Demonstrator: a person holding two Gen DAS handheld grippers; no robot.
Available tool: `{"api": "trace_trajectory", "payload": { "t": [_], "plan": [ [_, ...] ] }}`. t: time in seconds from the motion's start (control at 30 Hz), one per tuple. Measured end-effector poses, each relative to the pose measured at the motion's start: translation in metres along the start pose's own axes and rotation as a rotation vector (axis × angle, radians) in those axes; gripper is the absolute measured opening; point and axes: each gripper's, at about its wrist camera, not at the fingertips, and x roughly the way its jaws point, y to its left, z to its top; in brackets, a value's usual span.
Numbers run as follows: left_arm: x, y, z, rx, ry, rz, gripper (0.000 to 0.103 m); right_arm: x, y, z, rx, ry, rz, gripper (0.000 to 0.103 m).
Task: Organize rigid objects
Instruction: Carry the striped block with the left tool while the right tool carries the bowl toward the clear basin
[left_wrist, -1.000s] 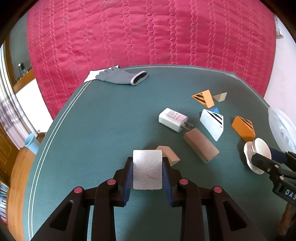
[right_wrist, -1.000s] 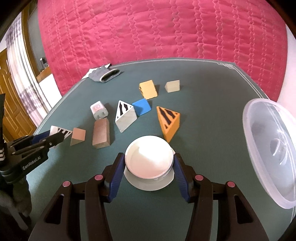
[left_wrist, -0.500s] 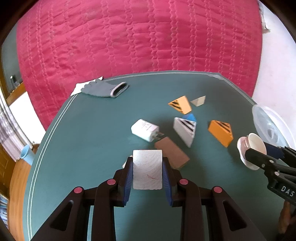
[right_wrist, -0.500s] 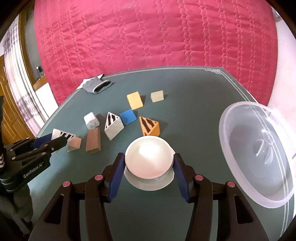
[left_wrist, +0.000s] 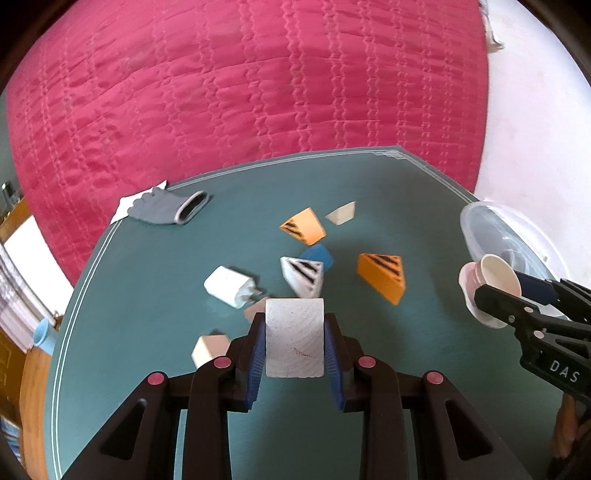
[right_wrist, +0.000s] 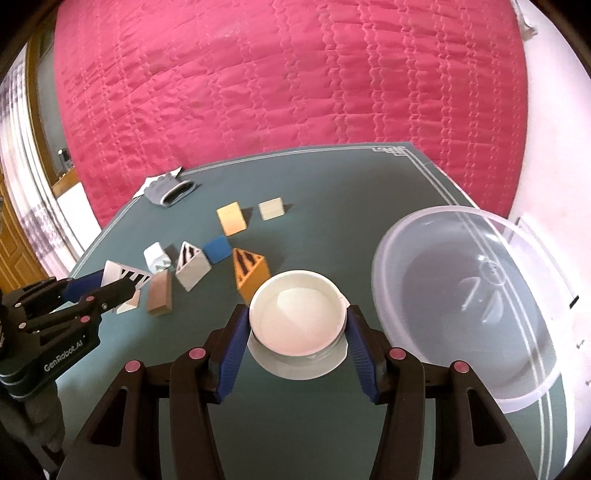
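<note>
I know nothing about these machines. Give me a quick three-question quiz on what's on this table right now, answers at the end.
1. True or false: the left gripper is shut on a white block.
2. What does the right gripper hold: A a grey glove, B a white cup, C a blue block?
3. Which large container stands to the right of the cup?

Key: 1 true. 2 B. 3 the clear plastic bowl.
</note>
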Motion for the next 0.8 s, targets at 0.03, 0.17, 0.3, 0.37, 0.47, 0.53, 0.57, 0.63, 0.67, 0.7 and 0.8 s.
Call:
{"api": "trace_trajectory", "payload": {
  "t": [0.03, 0.17, 0.3, 0.37, 0.47, 0.53, 0.57, 0.63, 0.67, 0.7, 0.8],
  "plan": [
    [0.0, -0.003, 0.001, 0.006, -0.002, -0.003, 0.031, -0.002, -0.004, 0.001, 0.0, -0.005, -0.007, 0.054],
    [0.0, -0.018, 0.006, 0.028, -0.009, -0.016, 0.031, -0.009, -0.017, 0.001, 0.001, -0.02, -0.033, 0.054],
    [0.0, -0.038, 0.012, 0.056, -0.018, -0.031, 0.031, -0.015, -0.036, -0.001, 0.024, -0.03, -0.059, 0.054],
    [0.0, -0.05, 0.015, 0.073, -0.025, -0.04, 0.031, -0.018, -0.046, -0.002, 0.039, -0.034, -0.069, 0.054],
    [-0.002, -0.064, 0.02, 0.092, -0.034, -0.051, 0.031, -0.022, -0.062, -0.004, 0.064, -0.042, -0.082, 0.054],
    [-0.002, -0.077, 0.024, 0.108, -0.042, -0.059, 0.031, -0.025, -0.073, -0.005, 0.08, -0.047, -0.093, 0.054],
    [-0.002, -0.08, 0.025, 0.113, -0.045, -0.062, 0.031, -0.026, -0.076, -0.005, 0.084, -0.049, -0.097, 0.054],
    [-0.002, -0.092, 0.03, 0.13, -0.052, -0.071, 0.031, -0.029, -0.086, -0.007, 0.101, -0.055, -0.11, 0.054],
    [-0.002, -0.095, 0.031, 0.135, -0.054, -0.074, 0.031, -0.031, -0.09, -0.007, 0.107, -0.057, -0.116, 0.054],
    [-0.003, -0.103, 0.033, 0.147, -0.06, -0.08, 0.031, -0.032, -0.098, -0.008, 0.119, -0.06, -0.125, 0.054],
    [-0.002, -0.117, 0.038, 0.17, -0.069, -0.095, 0.031, -0.035, -0.112, -0.011, 0.146, -0.064, -0.144, 0.054]
  ]
}}
